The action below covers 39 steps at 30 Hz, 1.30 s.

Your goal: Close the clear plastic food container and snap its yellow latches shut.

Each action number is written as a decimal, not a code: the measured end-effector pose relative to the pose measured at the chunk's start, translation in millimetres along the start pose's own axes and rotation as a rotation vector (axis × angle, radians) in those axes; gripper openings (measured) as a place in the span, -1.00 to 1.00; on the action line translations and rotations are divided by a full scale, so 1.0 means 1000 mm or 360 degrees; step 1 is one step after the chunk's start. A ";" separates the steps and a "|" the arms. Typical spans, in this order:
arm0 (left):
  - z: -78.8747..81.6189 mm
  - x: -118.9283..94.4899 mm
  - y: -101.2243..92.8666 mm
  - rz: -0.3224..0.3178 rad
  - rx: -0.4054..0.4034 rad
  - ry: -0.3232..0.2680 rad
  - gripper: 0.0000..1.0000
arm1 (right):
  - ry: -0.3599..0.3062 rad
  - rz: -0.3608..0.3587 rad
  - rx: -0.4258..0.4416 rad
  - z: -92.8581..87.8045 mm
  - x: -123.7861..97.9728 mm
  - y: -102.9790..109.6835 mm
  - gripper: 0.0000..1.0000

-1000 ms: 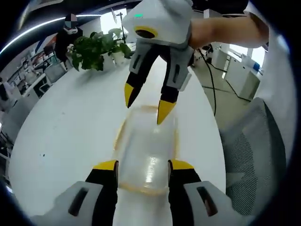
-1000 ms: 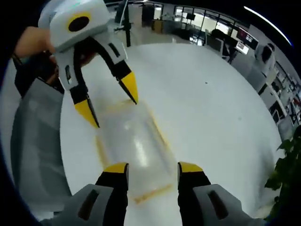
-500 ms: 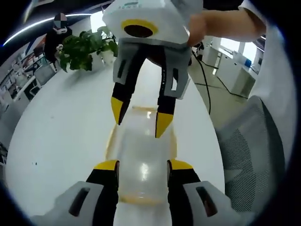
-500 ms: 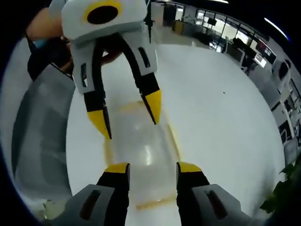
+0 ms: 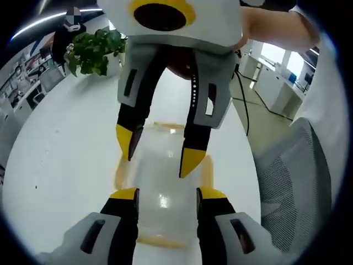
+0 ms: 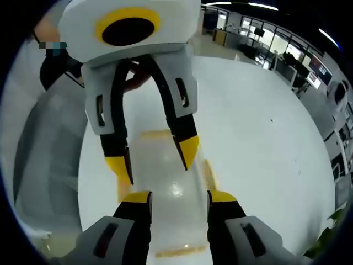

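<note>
Plant: a green leafy potted plant (image 5: 91, 51) is seen at the far left of the left gripper view, further toward the edge than a second ago, so the camera is judged to have moved.
Table: a white rounded tabletop (image 5: 60, 149) is left bare around the container.
Left gripper (image 5: 165, 194): its black, yellow-tipped jaws are held spread, straddling the near end of the container without pinching it.
Container: the clear plastic food container with yellow latches (image 5: 160, 182) lies flat on the table between both grippers; its lid appears down.
Right gripper (image 5: 156, 152): now much larger and closer than a second ago, its jaws spread above the container's far half.
Meaning: both grippers have been brought together over the lid; pressing or latching is judged imminent, latches not yet confirmed shut.
</note>
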<state>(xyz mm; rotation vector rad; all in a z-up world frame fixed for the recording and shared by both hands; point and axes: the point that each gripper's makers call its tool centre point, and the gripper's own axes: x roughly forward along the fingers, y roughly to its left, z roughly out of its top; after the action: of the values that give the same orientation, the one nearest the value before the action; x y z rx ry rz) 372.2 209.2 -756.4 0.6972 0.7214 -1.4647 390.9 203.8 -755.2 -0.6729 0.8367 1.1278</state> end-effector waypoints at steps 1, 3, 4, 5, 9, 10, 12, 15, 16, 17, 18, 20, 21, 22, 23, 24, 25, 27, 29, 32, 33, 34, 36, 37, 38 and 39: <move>0.000 0.000 0.000 0.0001 -0.0002 0.0001 -0.18 | -0.0004 0.0004 -0.0002 0.001 0.000 -0.001 -0.22; 0.000 0.000 0.000 0.0007 -0.0010 -0.0001 -0.18 | 0.0000 0.0007 -0.0005 0.002 0.001 -0.002 -0.22; 0.001 0.000 0.000 0.0002 -0.0020 -0.0004 -0.17 | 0.0005 0.0003 -0.0009 0.002 0.001 -0.003 -0.20; 0.001 0.001 -0.001 0.0001 -0.0026 -0.0003 -0.16 | 0.0003 -0.0002 -0.0015 0.003 0.001 -0.004 -0.19; 0.003 0.001 -0.002 0.0006 -0.0036 -0.0008 -0.09 | -0.0001 0.0007 -0.0013 0.005 0.002 -0.007 -0.13; 0.002 0.002 -0.003 0.0006 -0.0042 -0.0003 -0.08 | 0.0009 0.0011 -0.0018 0.004 0.003 -0.007 -0.12; 0.001 0.003 -0.005 0.0015 -0.0021 0.0016 -0.05 | 0.0012 0.0017 -0.0025 0.004 0.004 -0.007 -0.10; 0.001 0.004 -0.006 0.0039 0.0019 0.0032 0.02 | 0.0026 0.0021 -0.0032 0.002 0.005 -0.009 -0.09; 0.001 0.004 -0.007 0.0043 0.0025 0.0034 0.02 | 0.0030 0.0017 -0.0039 0.002 0.005 -0.010 -0.08; 0.000 0.005 -0.009 0.0040 0.0034 0.0046 0.02 | 0.0035 0.0022 -0.0037 0.001 0.006 -0.011 -0.08; 0.000 0.005 -0.009 0.0049 0.0051 0.0049 0.04 | 0.0033 0.0025 -0.0033 0.001 0.006 -0.012 -0.08; -0.001 0.006 -0.011 0.0066 0.0083 0.0070 0.05 | 0.0041 0.0031 -0.0034 0.000 0.006 -0.013 -0.07; -0.001 0.006 -0.011 0.0080 0.0099 0.0078 0.05 | 0.0045 0.0038 -0.0035 0.000 0.006 -0.013 -0.07; -0.002 0.007 -0.011 0.0089 0.0100 0.0079 0.06 | 0.0048 0.0043 -0.0035 -0.001 0.007 -0.014 -0.06; -0.002 0.008 -0.012 0.0095 0.0104 0.0078 0.07 | 0.0052 0.0047 -0.0034 -0.001 0.007 -0.014 -0.06; -0.002 0.008 -0.012 0.0107 0.0107 0.0076 0.08 | 0.0060 0.0052 -0.0039 -0.003 0.007 -0.015 -0.06; -0.002 0.008 -0.013 0.0117 0.0107 0.0072 0.09 | 0.0068 0.0058 -0.0047 -0.004 0.008 -0.016 -0.05; -0.002 0.008 -0.014 0.0137 0.0113 0.0069 0.10 | 0.0069 0.0069 -0.0042 -0.004 0.008 -0.018 -0.02; -0.002 0.010 -0.013 0.0167 0.0123 0.0068 0.10 | 0.0071 0.0079 -0.0039 -0.003 0.009 -0.019 0.00; -0.002 0.011 -0.014 0.0209 0.0137 0.0076 0.12 | 0.0084 0.0109 -0.0050 -0.003 0.010 -0.018 0.01; -0.002 0.011 -0.014 0.0220 0.0144 0.0081 0.12 | 0.0087 0.0115 -0.0054 -0.002 0.010 -0.018 0.02; -0.003 0.011 -0.014 0.0242 0.0148 0.0084 0.11 | 0.0093 0.0127 -0.0055 -0.002 0.011 -0.019 0.03; -0.003 0.012 -0.013 0.0263 0.0161 0.0087 0.10 | 0.0106 0.0147 -0.0053 -0.003 0.012 -0.019 0.05; -0.003 0.012 -0.013 0.0281 0.0166 0.0083 0.10 | 0.0112 0.0161 -0.0052 -0.002 0.012 -0.020 0.05; -0.004 0.012 -0.013 0.0294 0.0178 0.0082 0.10 | 0.0116 0.0175 -0.0055 -0.002 0.013 -0.019 0.05; -0.004 0.013 -0.014 0.0306 0.0187 0.0084 0.11 | 0.0127 0.0200 -0.0061 -0.003 0.014 -0.018 0.03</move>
<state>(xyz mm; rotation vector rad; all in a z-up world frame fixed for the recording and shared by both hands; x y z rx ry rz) 357.9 204.7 -768.8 0.8741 0.5944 -1.3237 410.4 203.1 -767.2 -0.7085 0.9379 1.2390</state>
